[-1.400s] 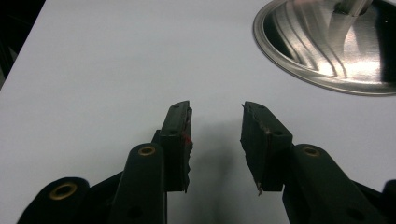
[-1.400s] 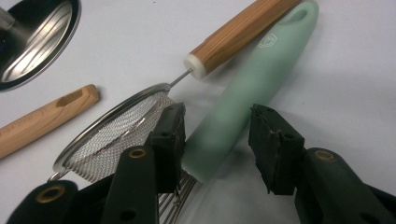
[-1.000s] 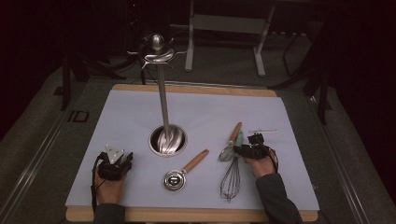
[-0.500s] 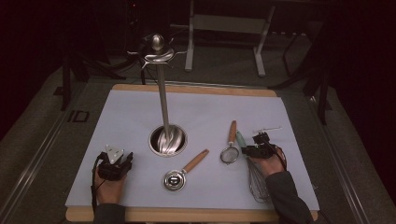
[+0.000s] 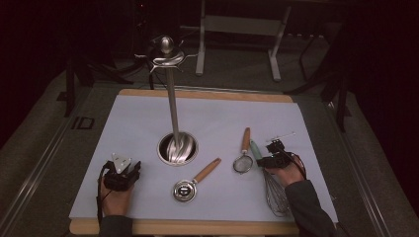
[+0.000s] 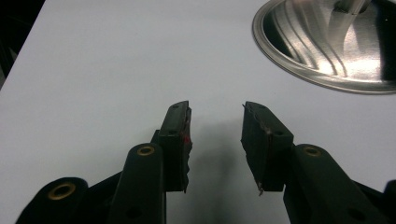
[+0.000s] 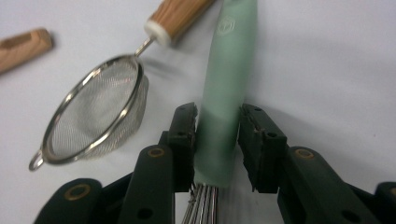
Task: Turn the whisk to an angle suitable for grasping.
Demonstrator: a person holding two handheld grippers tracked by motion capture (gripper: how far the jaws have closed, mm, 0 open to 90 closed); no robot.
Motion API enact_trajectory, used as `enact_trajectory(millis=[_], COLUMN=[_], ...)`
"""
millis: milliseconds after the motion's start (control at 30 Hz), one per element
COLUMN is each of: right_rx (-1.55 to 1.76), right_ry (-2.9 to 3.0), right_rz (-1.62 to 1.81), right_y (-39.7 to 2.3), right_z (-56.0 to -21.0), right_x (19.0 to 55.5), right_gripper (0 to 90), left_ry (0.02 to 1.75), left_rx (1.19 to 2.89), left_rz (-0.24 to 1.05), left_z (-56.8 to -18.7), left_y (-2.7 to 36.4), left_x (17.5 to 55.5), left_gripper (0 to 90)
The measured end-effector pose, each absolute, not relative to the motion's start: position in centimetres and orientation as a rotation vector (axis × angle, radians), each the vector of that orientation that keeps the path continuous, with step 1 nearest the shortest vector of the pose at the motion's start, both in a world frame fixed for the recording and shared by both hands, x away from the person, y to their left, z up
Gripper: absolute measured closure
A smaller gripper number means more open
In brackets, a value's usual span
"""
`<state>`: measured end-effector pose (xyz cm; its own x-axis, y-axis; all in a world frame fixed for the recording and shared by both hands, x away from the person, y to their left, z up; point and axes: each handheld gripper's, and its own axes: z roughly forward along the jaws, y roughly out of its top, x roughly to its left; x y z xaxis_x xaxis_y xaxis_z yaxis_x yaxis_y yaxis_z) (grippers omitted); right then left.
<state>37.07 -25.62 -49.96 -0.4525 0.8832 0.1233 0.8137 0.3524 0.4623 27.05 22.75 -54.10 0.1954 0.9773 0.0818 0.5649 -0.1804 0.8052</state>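
The whisk (image 7: 227, 88) has a matt, smooth pale-green plastic-looking handle and thin bright metal wires. At its 10 o'clock the strainer (image 7: 95, 116) is fine metal mesh in a glossy rim, with a wooden handle. The stand base (image 6: 327, 44) is polished, mirror-like steel.

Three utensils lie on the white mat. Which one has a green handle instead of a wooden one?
The whisk, at the right side of the mat. Its handle is pale green, while the small mesh strainer beside it and the round metal scoop both have wooden handles.
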Motion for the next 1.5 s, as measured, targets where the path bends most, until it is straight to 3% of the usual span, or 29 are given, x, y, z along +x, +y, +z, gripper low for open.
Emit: enact_trajectory(millis=[300, 867, 1500], right_rx=[1.501, 1.528, 1.527], right_ry=[2.477, 2.670, 2.624], right_rz=[0.566, 0.377, 0.344], right_y=[-25.9, -25.7, -26.1], right_z=[-49.4, -49.3, -48.6], right_x=[37.3, 39.2, 39.1], right_gripper=[69.3, 67.3, 69.3], left_ry=[1.441, 1.441, 1.441], left_rx=[1.832, 1.833, 1.835], left_rz=[0.825, 0.824, 0.826], left_z=[-54.1, -54.1, -54.1], left_y=[22.8, 22.8, 22.7], left_x=[27.0, 27.1, 27.0], left_gripper=[62.1, 62.0, 61.8])
